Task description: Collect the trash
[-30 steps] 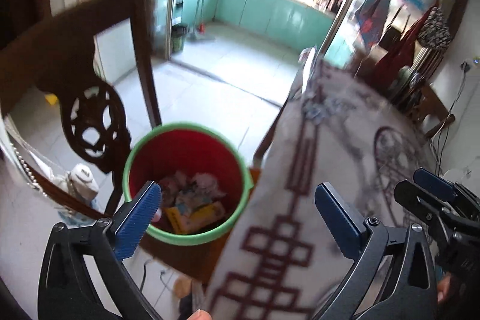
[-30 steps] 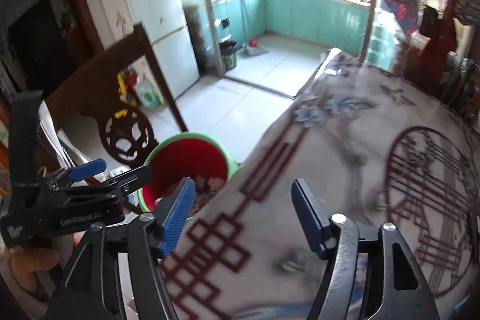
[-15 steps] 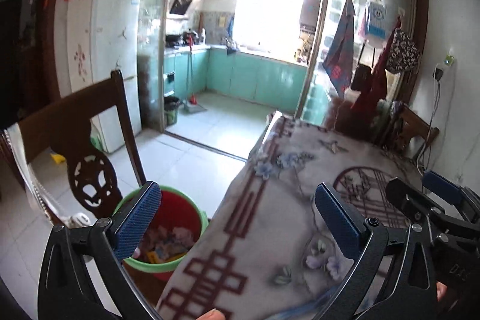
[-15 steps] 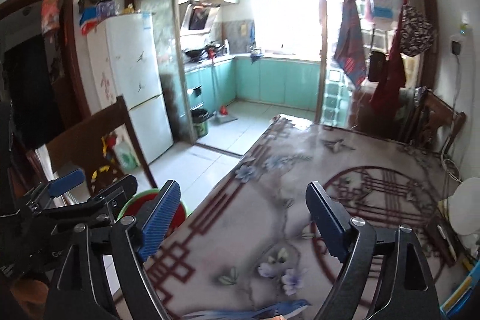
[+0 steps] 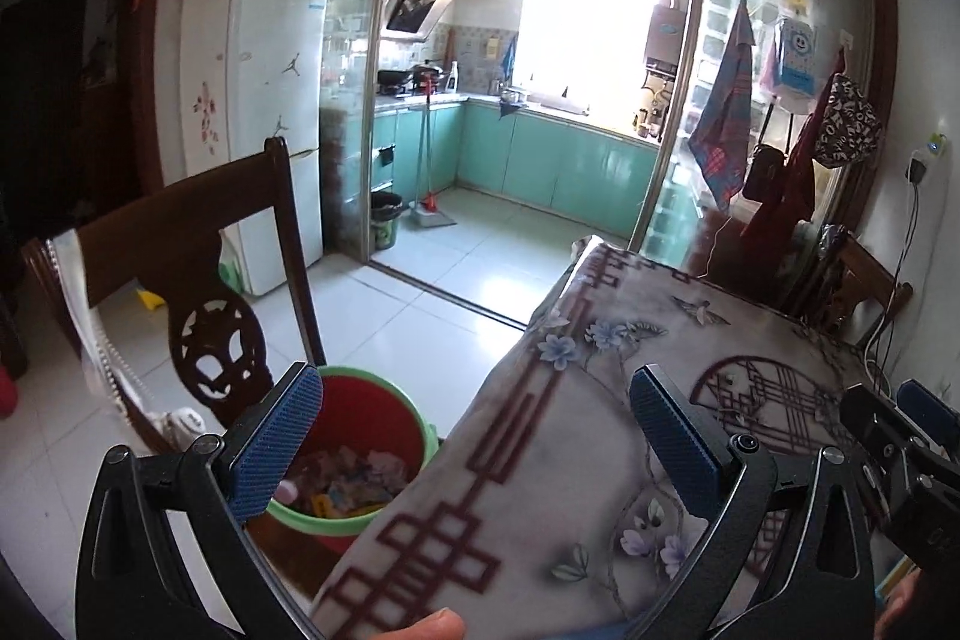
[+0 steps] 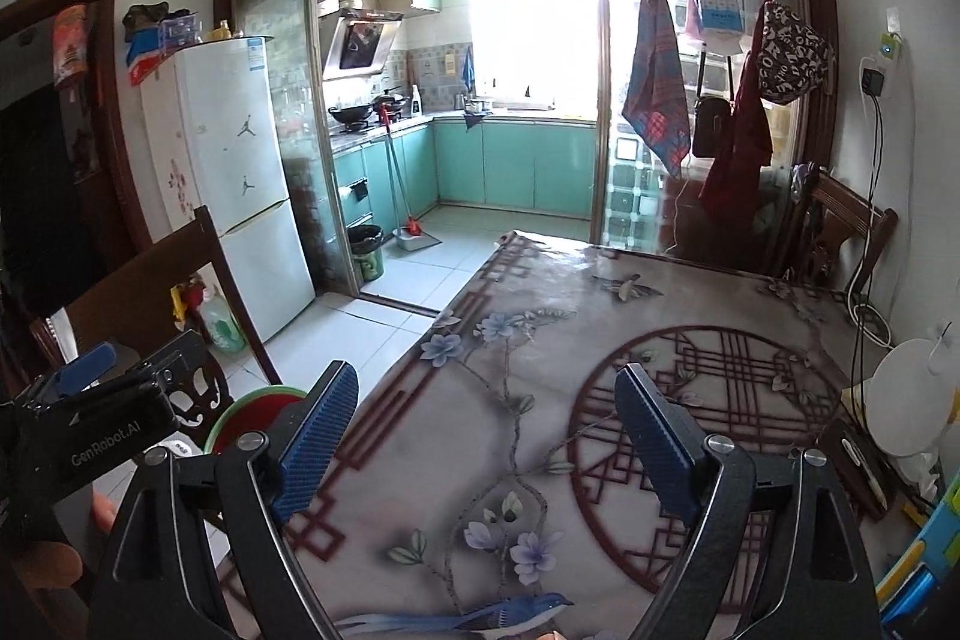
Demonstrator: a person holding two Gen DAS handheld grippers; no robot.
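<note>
A red bucket with a green rim (image 5: 384,418) stands on the floor beside the table's left edge, with crumpled wrappers and paper trash (image 5: 354,481) inside. My left gripper (image 5: 474,388) is open and empty, held above the bucket and the table's corner. My right gripper (image 6: 486,376) is also open and empty, over the patterned tablecloth (image 6: 540,340). The bucket's rim (image 6: 240,418) peeks out behind the right gripper's left finger. Each gripper shows in the other's view: the right one (image 5: 900,436) at the right edge, the left one (image 6: 108,400) at the left edge.
A dark wooden chair (image 5: 180,244) stands just left of the bucket, with a white fridge (image 5: 258,100) behind it. A white round object (image 6: 912,400) and coloured books (image 6: 924,568) lie at the table's right side. Another chair (image 6: 840,220) stands at the far right.
Both grippers rose and tilted up, away from the bucket, which has dropped lower in view. The right gripper's jaws spread wider. The room and kitchen now fill both views.
</note>
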